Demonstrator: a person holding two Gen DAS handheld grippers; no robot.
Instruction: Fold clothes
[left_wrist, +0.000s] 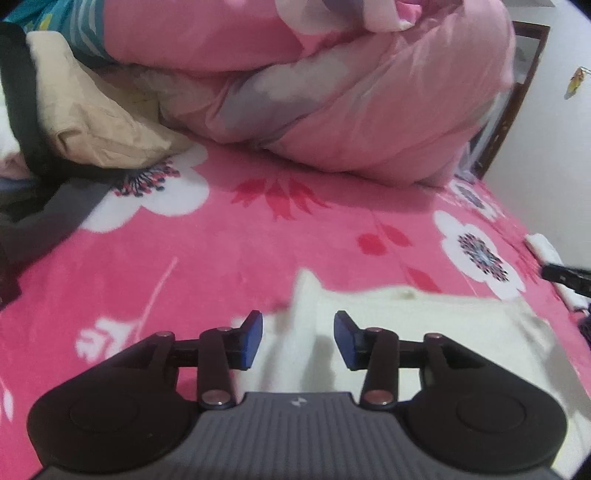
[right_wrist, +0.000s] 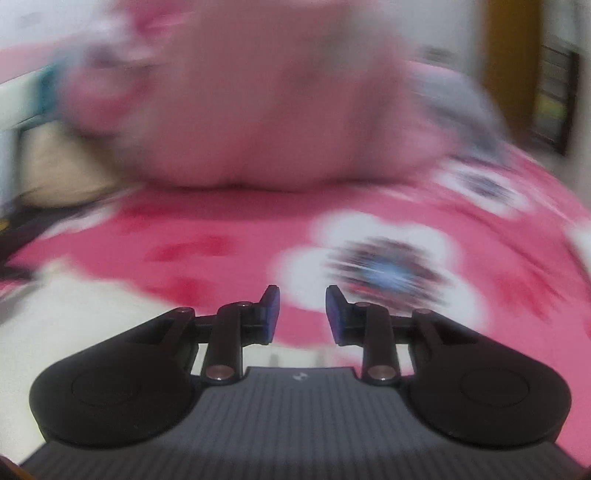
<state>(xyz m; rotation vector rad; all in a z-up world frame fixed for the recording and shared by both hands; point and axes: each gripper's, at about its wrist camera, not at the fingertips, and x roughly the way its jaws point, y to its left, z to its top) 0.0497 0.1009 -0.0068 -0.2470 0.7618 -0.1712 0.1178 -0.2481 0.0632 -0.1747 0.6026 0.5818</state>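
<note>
A white garment lies on the pink flowered bedspread, with a raised corner at its far left end. My left gripper hovers over that end, its blue pads apart; white cloth shows in the gap and neither pad presses on it. In the blurred right wrist view, my right gripper is open over bare bedspread, with nothing between its pads. There the white garment lies to its lower left. A dark tip of the right gripper pokes in at the right edge of the left wrist view.
A big pink quilt heap fills the far side of the bed. A beige pillow and dark clothes lie at the left. A small white cloth sits at the bed's right edge, beside a white wall.
</note>
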